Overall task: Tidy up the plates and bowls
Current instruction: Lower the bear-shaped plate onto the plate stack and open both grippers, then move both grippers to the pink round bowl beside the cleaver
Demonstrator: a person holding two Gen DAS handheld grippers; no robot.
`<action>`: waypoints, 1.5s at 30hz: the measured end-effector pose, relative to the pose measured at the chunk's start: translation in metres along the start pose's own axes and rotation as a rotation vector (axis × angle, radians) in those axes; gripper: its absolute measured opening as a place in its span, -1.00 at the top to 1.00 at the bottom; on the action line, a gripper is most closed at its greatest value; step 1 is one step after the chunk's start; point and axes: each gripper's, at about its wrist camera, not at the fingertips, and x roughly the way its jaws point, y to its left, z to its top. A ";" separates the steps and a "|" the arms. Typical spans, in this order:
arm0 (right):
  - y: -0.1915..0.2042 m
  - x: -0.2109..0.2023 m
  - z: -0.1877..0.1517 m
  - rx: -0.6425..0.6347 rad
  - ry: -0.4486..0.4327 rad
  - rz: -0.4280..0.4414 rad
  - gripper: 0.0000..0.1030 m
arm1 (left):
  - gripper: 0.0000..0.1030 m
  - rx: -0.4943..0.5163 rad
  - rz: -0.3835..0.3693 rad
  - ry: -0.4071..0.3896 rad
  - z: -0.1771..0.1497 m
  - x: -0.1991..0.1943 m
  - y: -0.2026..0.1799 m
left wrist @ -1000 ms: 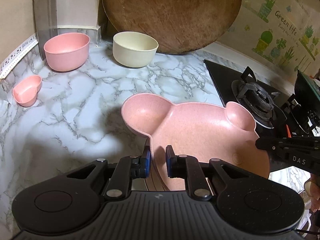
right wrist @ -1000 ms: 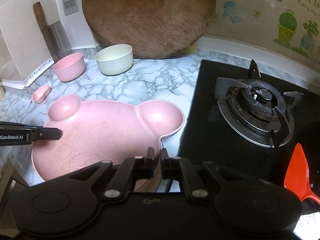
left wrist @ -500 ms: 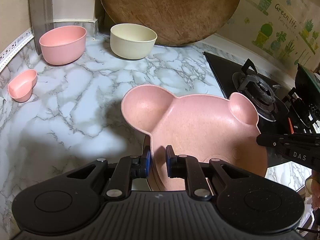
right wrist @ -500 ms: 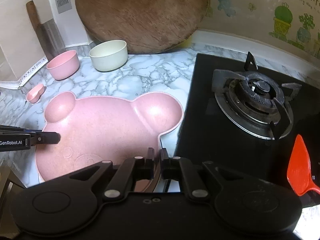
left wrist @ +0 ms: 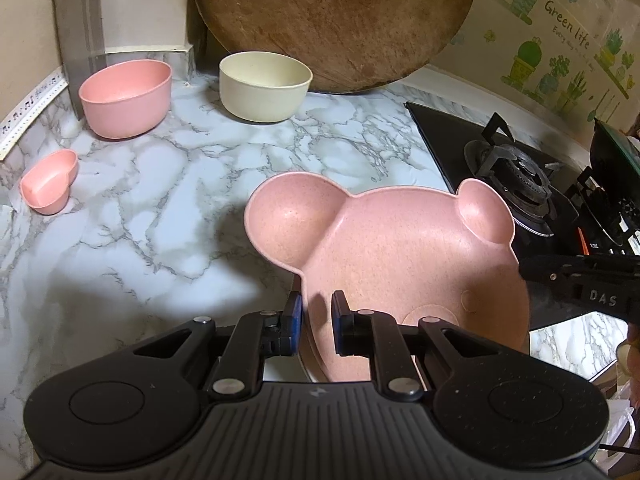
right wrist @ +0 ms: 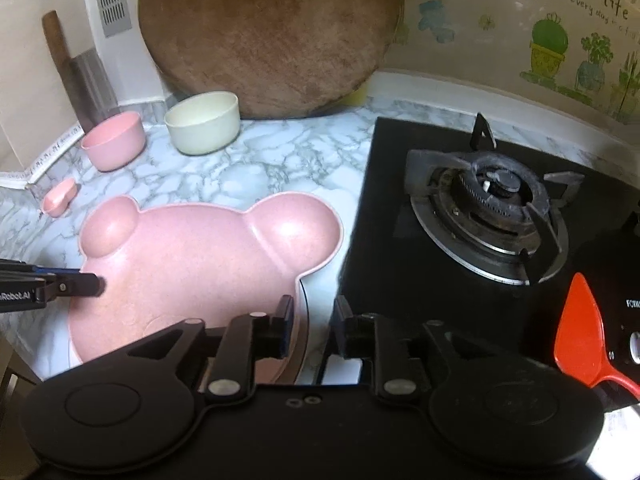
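Item: bear-shaped pink plate (left wrist: 404, 264), over marble counter (left wrist: 160, 216) beside stove (right wrist: 492, 204); left gripper (left wrist: 316, 312) clamped on rim, right gripper (right wrist: 314, 320) jaws just opened, rim unpressed between them; one-sided hold may tip plate.

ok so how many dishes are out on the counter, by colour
pink: 3 (bear-shaped plastic plate, round bowl, small heart-shaped dish)
cream: 1 (round bowl)
total: 4

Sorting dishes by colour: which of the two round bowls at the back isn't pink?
The cream bowl, standing in front of the round wooden board; the pink bowl sits to its left.
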 end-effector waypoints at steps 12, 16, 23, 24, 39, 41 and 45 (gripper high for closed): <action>0.030 -0.017 0.000 -0.107 -0.033 0.097 0.09 | 0.71 0.016 0.009 -0.034 -0.010 -0.023 -0.007; 0.043 -0.022 0.001 -0.130 -0.053 0.137 -0.05 | 0.65 0.021 0.018 -0.069 -0.014 -0.038 -0.014; 0.062 -0.039 0.008 -0.154 -0.110 0.207 -0.33 | 0.10 0.030 0.062 -0.160 -0.020 -0.067 -0.026; 0.064 -0.043 0.009 -0.158 -0.121 0.214 -0.44 | 0.05 0.030 0.069 -0.172 -0.020 -0.070 -0.027; 0.097 -0.067 0.039 -0.181 -0.240 0.251 -0.99 | -0.50 -0.016 0.245 -0.332 -0.016 -0.118 -0.023; 0.102 -0.067 0.049 -0.182 -0.248 0.250 -0.99 | -0.50 -0.014 0.266 -0.347 -0.010 -0.120 -0.018; 0.115 -0.060 0.073 -0.191 -0.253 0.258 -0.99 | -0.51 -0.016 0.299 -0.366 0.007 -0.120 -0.003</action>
